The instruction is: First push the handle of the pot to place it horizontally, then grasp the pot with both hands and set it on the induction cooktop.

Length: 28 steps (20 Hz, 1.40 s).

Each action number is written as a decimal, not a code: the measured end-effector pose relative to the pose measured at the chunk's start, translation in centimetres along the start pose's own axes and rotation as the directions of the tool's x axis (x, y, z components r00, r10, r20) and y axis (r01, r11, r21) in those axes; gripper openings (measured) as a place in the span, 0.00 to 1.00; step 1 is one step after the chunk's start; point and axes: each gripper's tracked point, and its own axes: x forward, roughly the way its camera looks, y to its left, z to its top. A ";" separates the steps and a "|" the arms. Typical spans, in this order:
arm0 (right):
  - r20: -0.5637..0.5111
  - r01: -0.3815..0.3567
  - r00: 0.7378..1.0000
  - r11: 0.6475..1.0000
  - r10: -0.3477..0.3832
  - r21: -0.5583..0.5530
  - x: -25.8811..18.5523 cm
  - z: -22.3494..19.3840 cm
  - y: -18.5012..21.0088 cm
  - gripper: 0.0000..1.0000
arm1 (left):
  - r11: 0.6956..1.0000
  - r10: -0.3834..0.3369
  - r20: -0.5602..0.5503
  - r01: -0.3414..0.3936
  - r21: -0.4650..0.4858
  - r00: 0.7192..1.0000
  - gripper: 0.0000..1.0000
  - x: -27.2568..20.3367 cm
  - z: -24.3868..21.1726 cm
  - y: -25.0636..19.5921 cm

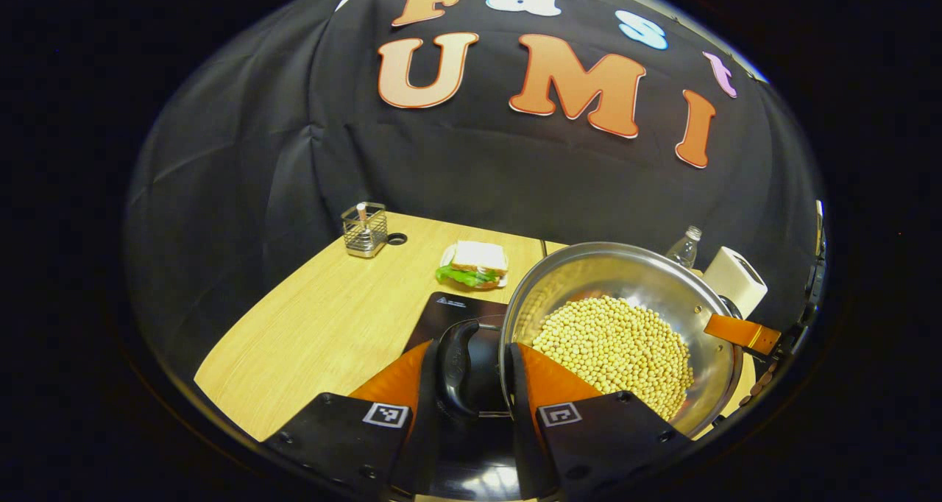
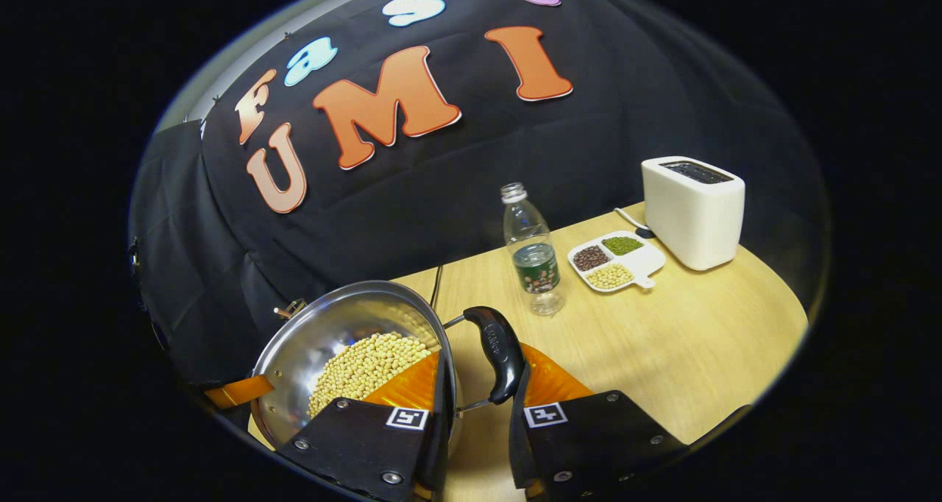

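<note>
Both claws grip pot [image 1: 625,318] handles; cooktop [image 1: 452,314] beneath left one.

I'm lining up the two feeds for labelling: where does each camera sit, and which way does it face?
Left gripper view: rides the left gripper, looking along its jaws, which straddle one black pot handle, across the pot of beans toward a sandwich and wire holder.
Right gripper view: rides the right gripper, its jaws around the other handle, facing a bottle, sectioned dish and toaster.
Shared: the pot, bottle, toaster and wooden table; each also shows the other gripper's finger at the pot's far rim.
</note>
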 end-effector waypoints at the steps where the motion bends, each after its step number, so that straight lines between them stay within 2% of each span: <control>1: -0.006 -0.004 1.000 1.000 0.004 0.000 0.3 -0.3 0.6 0.34 | 1.000 0.006 -0.004 -0.006 0.000 1.000 0.48 0.1 0.0 0.9; 7: -0.033 -0.018 0.999 1.000 0.018 -0.004 1.9 -2.4 4.1 0.33 | 1.000 0.025 -0.010 -0.025 0.003 1.000 0.48 1.2 0.1 5.1; 13: -0.066 -0.012 0.998 1.000 0.010 -0.018 2.9 -4.8 5.9 0.33 | 0.999 0.031 -0.046 -0.032 -0.015 0.998 0.52 2.6 -1.7 8.0; 16: -0.071 -0.006 0.997 1.000 0.004 -0.020 3.0 -5.3 6.2 0.33 | 0.999 0.026 -0.052 -0.027 -0.023 0.998 0.48 3.1 -2.1 8.4; 20: -0.072 0.004 0.997 1.000 -0.005 -0.018 3.1 -5.7 6.2 0.33 | 1.000 0.017 -0.056 -0.019 -0.024 0.998 0.53 3.0 -2.2 8.3; 23: -0.078 0.013 0.997 1.000 -0.014 -0.016 3.0 -6.0 5.9 0.33 | 0.999 0.010 -0.068 -0.012 -0.031 0.998 0.48 3.1 -2.4 8.2; 28: -0.106 0.020 0.994 1.000 -0.022 -0.015 3.1 -6.9 5.8 0.35 | 0.999 0.015 -0.094 -0.019 -0.041 0.996 0.53 2.9 -2.7 8.1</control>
